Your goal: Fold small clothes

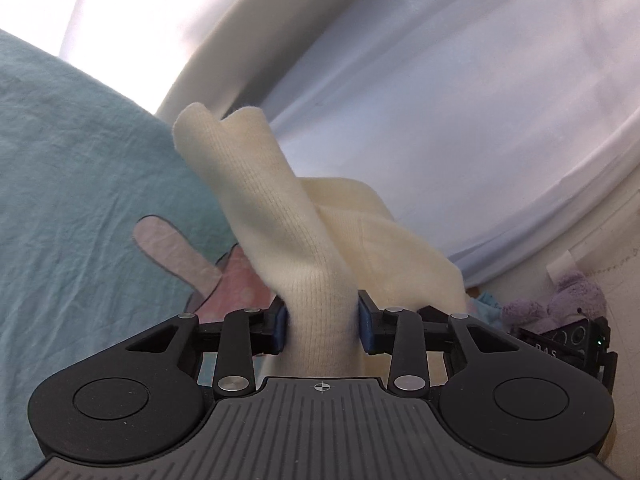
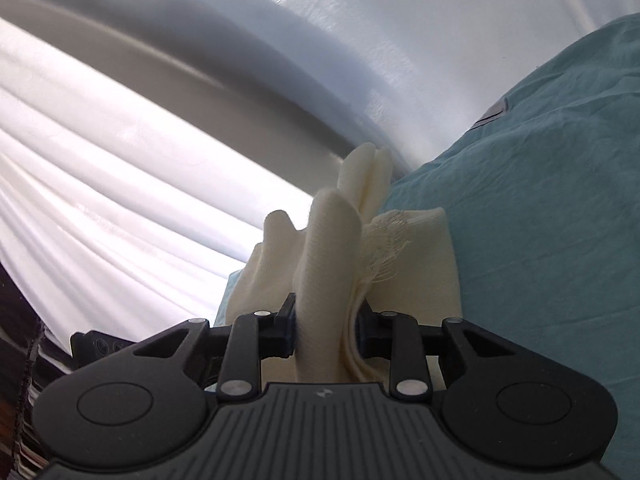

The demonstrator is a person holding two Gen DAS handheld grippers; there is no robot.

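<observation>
A cream knitted garment is bunched between the blue pads of my left gripper, which is shut on it; folds of it stick up ahead of the jaws. The same cream garment is pinched in my right gripper, shut on it, with a frayed edge showing on the right. The cloth hangs over a teal bedsheet, also in the right wrist view.
A pink and grey patch lies on the sheet left of the garment. A purple plush toy sits at the right. White curtains and a pale wall stand behind. The other gripper's body shows at right.
</observation>
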